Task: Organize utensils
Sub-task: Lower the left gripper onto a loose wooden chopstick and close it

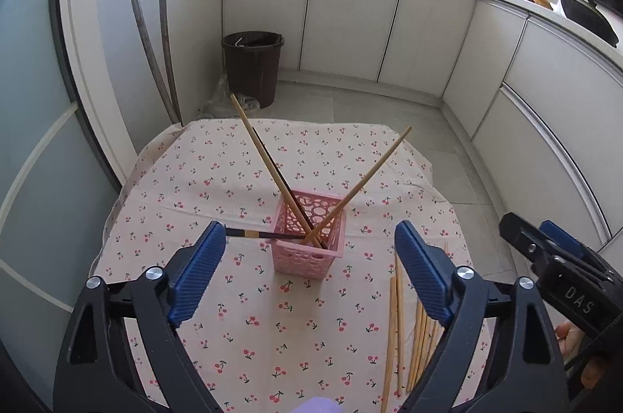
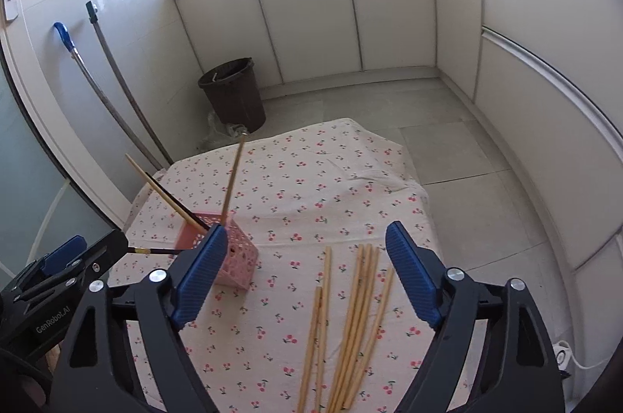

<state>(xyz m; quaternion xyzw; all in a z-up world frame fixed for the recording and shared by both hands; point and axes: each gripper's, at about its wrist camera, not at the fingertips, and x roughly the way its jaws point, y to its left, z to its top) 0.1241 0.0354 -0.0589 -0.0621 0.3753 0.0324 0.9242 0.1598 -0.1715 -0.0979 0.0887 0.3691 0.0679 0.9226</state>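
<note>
With the left gripper [image 1: 311,276] spread wide and the dark chopstick [image 1: 264,235] resting across the rim of the pink basket [image 1: 307,245] mid-table, I thought the spread, empty right gripper [image 2: 307,280] should take one loose chopstick [image 2: 325,296] near the table's right edge.

Cherry-print tablecloth [image 2: 311,179]: pink basket [image 2: 233,261], chopsticks [image 2: 358,315].

Left gripper [image 1: 310,259]: black frame; ribbed blue pads; silver screws
Right gripper [image 2: 306,262]: same build; white "DAS" lettering
Hand [image 1: 572,339]: bare skin
</note>
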